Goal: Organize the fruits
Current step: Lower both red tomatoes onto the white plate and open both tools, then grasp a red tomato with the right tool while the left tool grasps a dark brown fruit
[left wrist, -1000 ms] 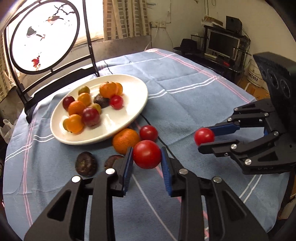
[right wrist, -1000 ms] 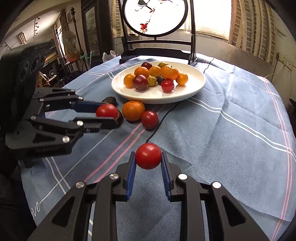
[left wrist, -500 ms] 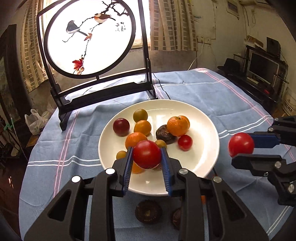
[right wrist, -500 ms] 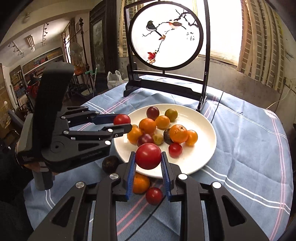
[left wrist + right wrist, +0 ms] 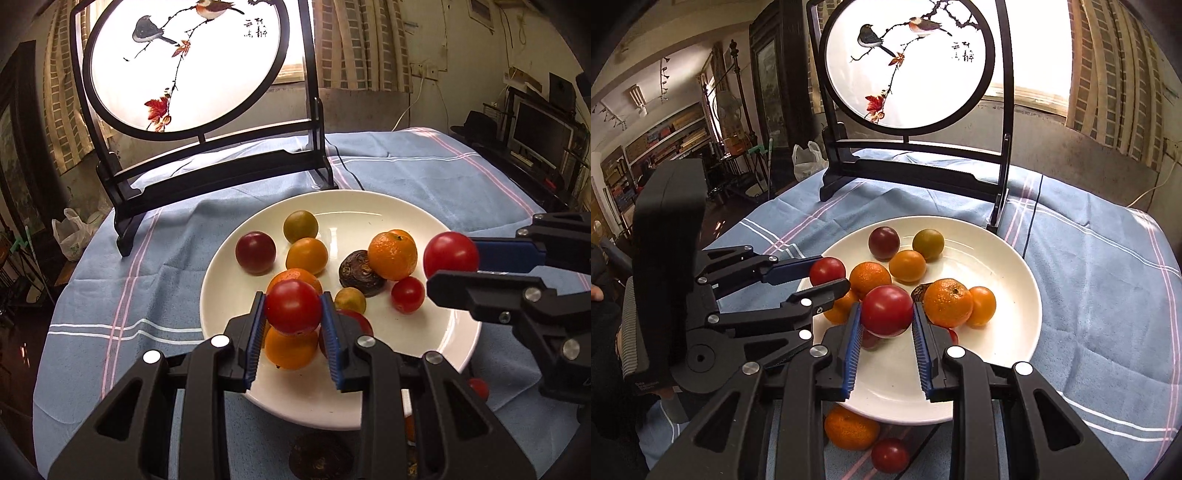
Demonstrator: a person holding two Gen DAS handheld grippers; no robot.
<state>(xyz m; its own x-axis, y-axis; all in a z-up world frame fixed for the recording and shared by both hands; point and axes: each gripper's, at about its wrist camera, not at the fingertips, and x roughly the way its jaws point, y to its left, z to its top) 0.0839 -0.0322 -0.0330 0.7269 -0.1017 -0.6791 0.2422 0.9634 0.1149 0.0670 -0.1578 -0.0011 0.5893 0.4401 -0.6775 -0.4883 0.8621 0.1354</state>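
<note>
2 claws, each gripping a red tomato, have swung from over the desk (image 5: 424, 173) to above the plate (image 5: 369, 402); left claw (image 5: 293, 314) holds its tomato (image 5: 293, 306), right claw (image 5: 886, 317) holds another tomato (image 5: 886, 310); release looks next

the plate (image 5: 369, 201) sits on the tablecloth (image 5: 424, 166), in front of the standing screen (image 5: 192, 66) at the table's far edge. fruits lie clustered in the plate. just off its near rim, on the cloth, lie a mandarin (image 5: 851, 428) and a tomato (image 5: 890, 455), side by side.

Both tools, left tool (image 5: 293, 317) and right tool (image 5: 886, 319), are clamped (fingers pointing forward) side by side.
</note>
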